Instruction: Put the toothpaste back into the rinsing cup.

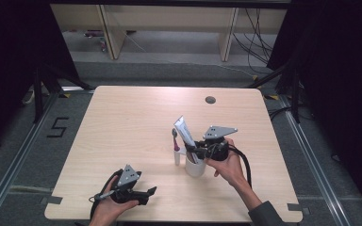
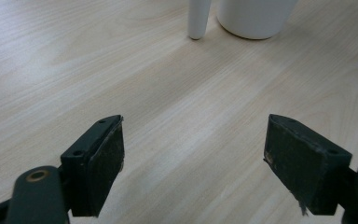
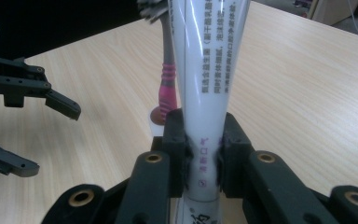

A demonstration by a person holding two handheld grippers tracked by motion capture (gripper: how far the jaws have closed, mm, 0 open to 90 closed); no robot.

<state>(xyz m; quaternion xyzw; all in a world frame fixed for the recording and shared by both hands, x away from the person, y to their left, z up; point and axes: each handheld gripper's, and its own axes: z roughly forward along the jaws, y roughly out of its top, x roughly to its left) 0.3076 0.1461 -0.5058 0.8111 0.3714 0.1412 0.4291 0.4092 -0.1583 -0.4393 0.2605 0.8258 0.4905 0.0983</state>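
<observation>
One toothpaste tube stands inside white cup.

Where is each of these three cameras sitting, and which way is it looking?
High view: above the person's side, looking forward and down at the table; both hands and forearms show.
Left gripper view: rides the left gripper, facing the white cup across bare wood; open jaws show.
Right gripper view: rides the right gripper, looking along the toothpaste tube it clamps.
Shared: the tube and the toothbrush appear in the high and right gripper views.
</observation>
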